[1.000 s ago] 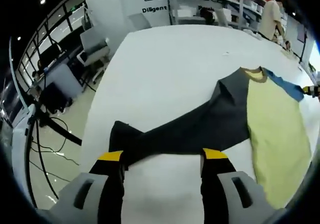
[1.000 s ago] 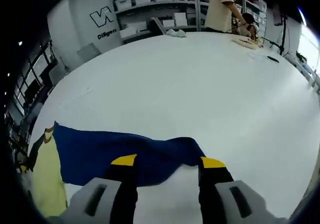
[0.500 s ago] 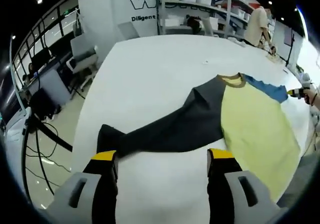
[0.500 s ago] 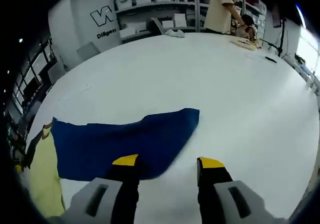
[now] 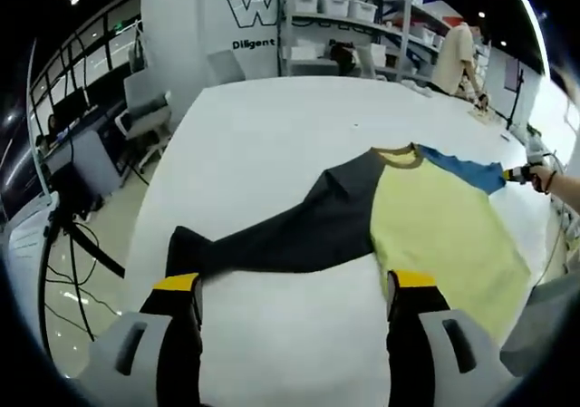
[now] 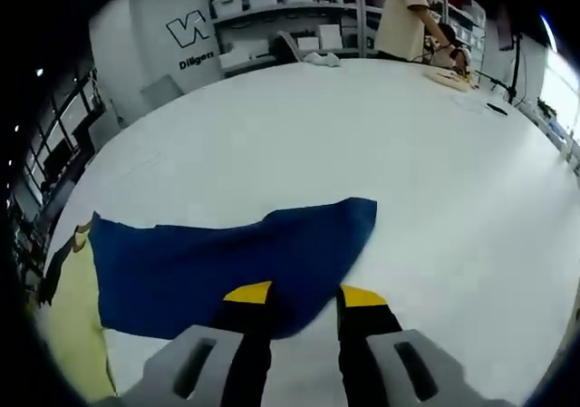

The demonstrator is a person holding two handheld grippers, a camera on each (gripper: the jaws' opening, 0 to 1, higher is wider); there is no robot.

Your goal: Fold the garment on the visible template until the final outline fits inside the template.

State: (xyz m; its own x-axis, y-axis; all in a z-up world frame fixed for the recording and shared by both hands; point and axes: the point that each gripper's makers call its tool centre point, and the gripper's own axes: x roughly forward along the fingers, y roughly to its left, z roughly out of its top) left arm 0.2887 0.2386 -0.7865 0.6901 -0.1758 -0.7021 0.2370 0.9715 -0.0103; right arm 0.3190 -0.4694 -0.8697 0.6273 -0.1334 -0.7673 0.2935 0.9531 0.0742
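Since a moment before, the right tongs (image 6: 305, 295) had narrowed over the blue sleeve (image 6: 227, 257), not clearly gripping. The left tongs (image 5: 296, 282) stayed spread wide, released, behind the dark sleeve (image 5: 281, 235). The shirt (image 5: 426, 230) lay flat on the white table (image 5: 272, 126). The wall lettering (image 5: 258, 43) read "Diligent".

The garment's (image 6: 217, 257) yellow body runs off the picture's edge.

**Sleeves let go, tongs drawn back**

Released a second ago: grey sleeve (image 5: 272, 239) and blue sleeve (image 6: 227, 257), both now flat on the tabletop (image 6: 362, 135). Left tongs (image 5: 288, 285) pulled back, jaws wide. Right tongs (image 6: 304, 294) narrowed over the blue edge.
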